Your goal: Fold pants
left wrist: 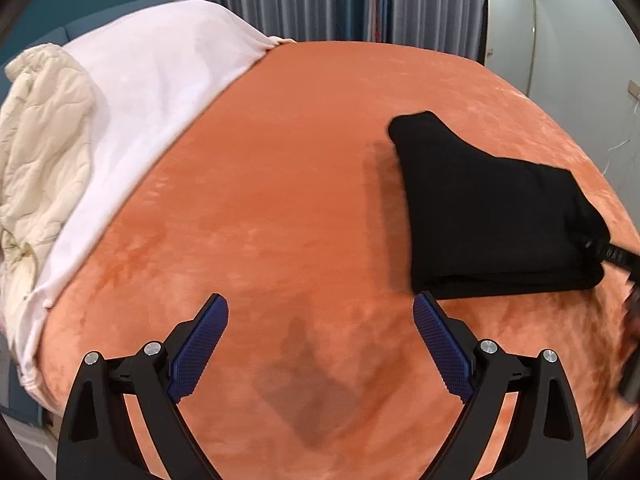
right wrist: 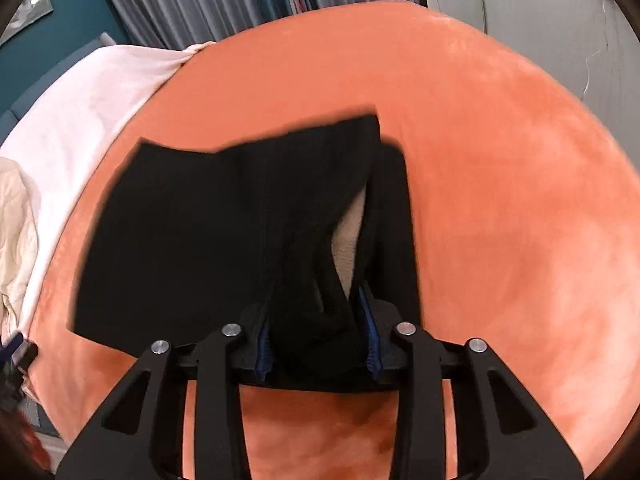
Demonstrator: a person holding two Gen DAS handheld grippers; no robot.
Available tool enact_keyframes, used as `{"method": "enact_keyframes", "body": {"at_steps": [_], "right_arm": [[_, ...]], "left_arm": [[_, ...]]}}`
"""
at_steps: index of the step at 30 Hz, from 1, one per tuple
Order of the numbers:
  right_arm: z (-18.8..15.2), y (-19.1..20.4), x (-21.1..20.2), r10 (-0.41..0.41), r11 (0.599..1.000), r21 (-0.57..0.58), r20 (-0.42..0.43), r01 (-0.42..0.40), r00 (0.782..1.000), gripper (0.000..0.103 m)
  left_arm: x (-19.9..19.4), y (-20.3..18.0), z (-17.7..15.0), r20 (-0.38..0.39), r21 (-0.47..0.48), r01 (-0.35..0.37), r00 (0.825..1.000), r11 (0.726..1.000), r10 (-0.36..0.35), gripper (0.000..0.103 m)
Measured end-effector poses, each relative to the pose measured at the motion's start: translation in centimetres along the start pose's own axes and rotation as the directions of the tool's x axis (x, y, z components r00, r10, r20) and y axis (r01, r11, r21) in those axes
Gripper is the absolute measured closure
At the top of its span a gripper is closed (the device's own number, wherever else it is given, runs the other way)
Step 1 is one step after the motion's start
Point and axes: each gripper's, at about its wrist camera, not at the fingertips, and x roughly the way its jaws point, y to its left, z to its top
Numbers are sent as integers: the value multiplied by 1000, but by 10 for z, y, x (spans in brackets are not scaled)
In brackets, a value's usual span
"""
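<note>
Each gripper, left gripper (left wrist: 320, 332) and right gripper (right wrist: 318, 340), is built of black angular arms, fitted with silver round screws and blue textured pads (left wrist: 200, 350).

One pair of black pants (left wrist: 492, 216) lies folded at the right of the left wrist view, on one bed with an orange cover (left wrist: 304, 152). There are two hand-held grippers: the left hand-held gripper (left wrist: 320, 320) and the right hand-held gripper (right wrist: 318, 344). At the left are one white sheet (left wrist: 152, 92) and one cream quilt (left wrist: 44, 128).
</note>
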Motion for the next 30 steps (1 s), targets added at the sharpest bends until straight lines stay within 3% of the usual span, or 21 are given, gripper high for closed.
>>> {"method": "enact_keyframes", "body": {"at_steps": [1, 5, 6, 8, 10, 14, 20, 22, 23, 24, 26, 28, 30], "right_arm": [[-2, 0, -8, 30, 999, 8, 44, -31, 999, 62], [0, -3, -27, 41, 999, 29, 70, -43, 997, 57], [3, -4, -29, 43, 998, 40, 80, -47, 996, 43], [-1, -17, -42, 42, 996, 75, 102, -50, 994, 29], [-2, -32, -42, 48, 994, 95, 95, -57, 994, 30], [4, -51, -24, 136, 973, 181, 45, -142, 990, 28], [-3, -41, 14, 204, 956, 221, -30, -193, 978, 24], [-7, -33, 15, 179, 966, 190, 1, -176, 984, 33], [-8, -31, 14, 184, 966, 180, 9, -183, 983, 45], [-6, -31, 12, 198, 961, 193, 14, -197, 980, 60], [-1, -32, 5, 226, 950, 217, 24, -225, 974, 69], [8, -29, -9, 259, 941, 215, 33, -260, 965, 72], [12, -25, -31, 308, 927, 210, 47, -311, 950, 73]], "left_arm": [[3, -4, 3, -6, -7, 22, 1000, 1000, -22, 11], [17, -10, 21, -36, -50, 85, 996, 995, -87, 11], [21, -11, 25, -38, -67, 96, 994, 993, -99, 11], [34, -12, 34, -52, -115, 120, 991, 986, -126, 11], [50, -15, 42, -78, -158, 151, 983, 976, -165, 11], [87, -29, 49, -153, -219, 211, 957, 953, -247, 11], [122, -38, 44, -190, -323, 248, 928, 913, -319, 7], [127, -39, 41, -179, -341, 253, 928, 905, -326, 5], [128, -42, 41, -178, -332, 253, 929, 909, -324, 8], [128, -45, 42, -180, -317, 254, 930, 914, -321, 23], [121, -54, 49, -175, -300, 339, 899, 892, -401, 59], [99, -60, 57, -163, -265, 332, 910, 905, -381, 71], [73, -61, 60, -140, -235, 363, 906, 902, -401, 78]]}}
